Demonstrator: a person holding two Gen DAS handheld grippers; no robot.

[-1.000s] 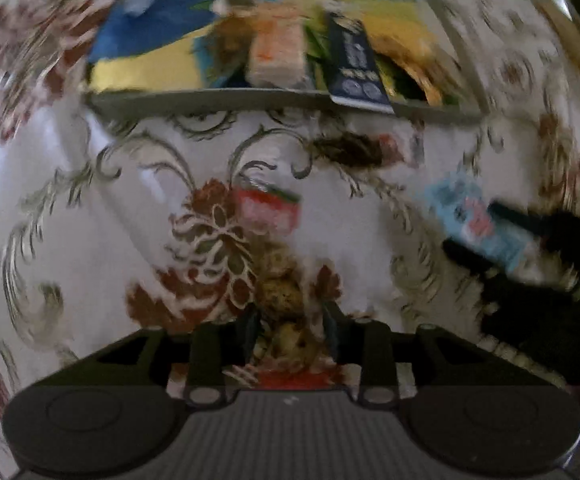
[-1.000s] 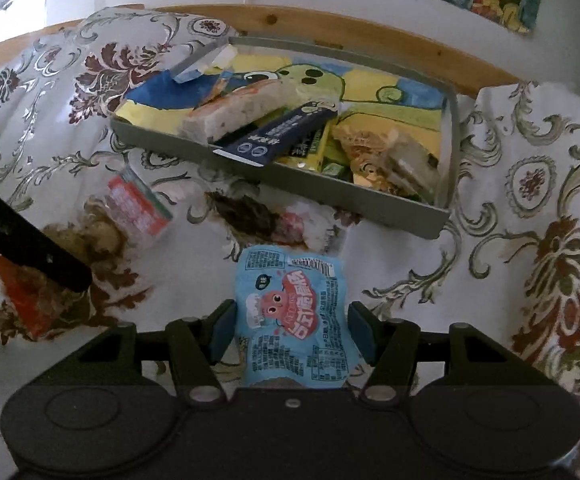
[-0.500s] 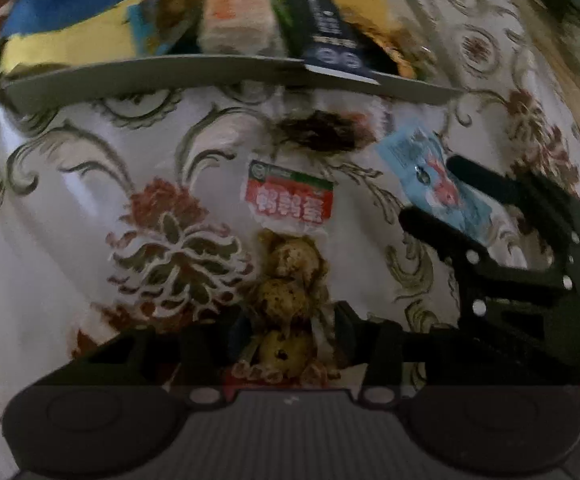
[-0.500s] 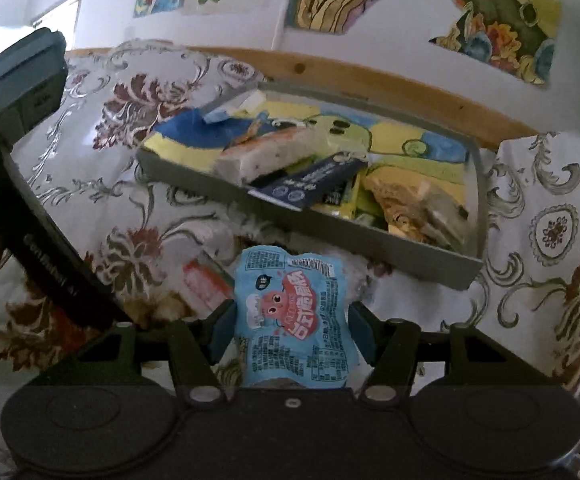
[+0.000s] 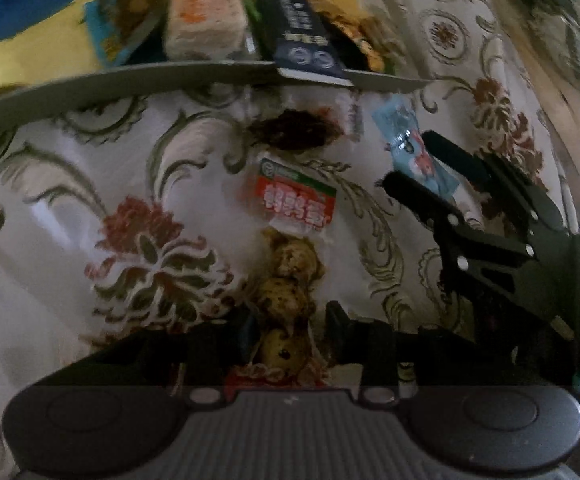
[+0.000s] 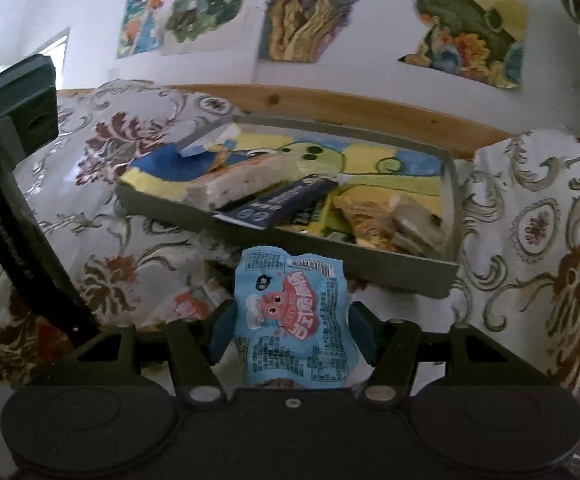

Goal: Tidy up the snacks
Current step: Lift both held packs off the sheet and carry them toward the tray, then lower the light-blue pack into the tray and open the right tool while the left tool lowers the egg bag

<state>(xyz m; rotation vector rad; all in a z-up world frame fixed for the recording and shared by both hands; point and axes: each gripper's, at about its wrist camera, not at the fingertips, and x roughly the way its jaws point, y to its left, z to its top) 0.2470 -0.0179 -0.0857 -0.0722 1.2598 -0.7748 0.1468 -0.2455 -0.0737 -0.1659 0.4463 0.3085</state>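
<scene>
While your left claw (image 5: 288, 330) closes around the clear pack of brown speckled eggs (image 5: 288, 280) at six o'clock in the left wrist view, the pack lies flat on the patterned cloth (image 5: 70, 208), its red-and-green label end toward twelve. The grey tray (image 5: 130, 84) of snacks spans the top, and a dark snack packet (image 5: 294, 132) lies just below its wall. If the fingers catch only the slippery film, the pack could slide out as you lift.

In the right wrist view, your right claw (image 6: 290, 330) grips the blue pouch (image 6: 292, 316), which stands upright between its fingers. The tray (image 6: 406, 266) sits at twelve o'clock, already crowded; the dark blue bar (image 6: 278, 206) overhangs its near wall. Dropping the pouch there could knock the bar off.
</scene>
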